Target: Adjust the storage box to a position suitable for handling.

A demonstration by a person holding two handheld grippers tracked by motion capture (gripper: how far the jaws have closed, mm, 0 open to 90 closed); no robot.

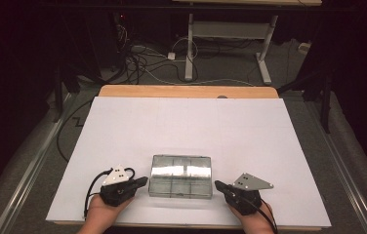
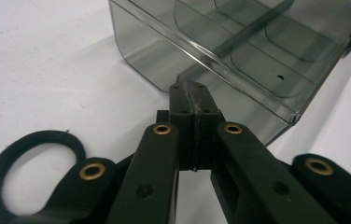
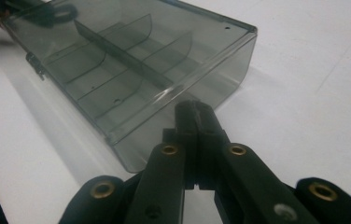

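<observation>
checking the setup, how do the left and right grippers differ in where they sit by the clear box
The left gripper sits at the clear box's left side; the right gripper at its right. The left points rightward at the box, the right leftward. The left's tip reaches the box's edge; the right's seems just short. Both have shut jaws holding nothing.

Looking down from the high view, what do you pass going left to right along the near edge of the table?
Left gripper, jaws shut, pointing at the box → clear plastic compartment box → right gripper, jaws shut, pointing back at the box. All lie on the white table cover.
</observation>
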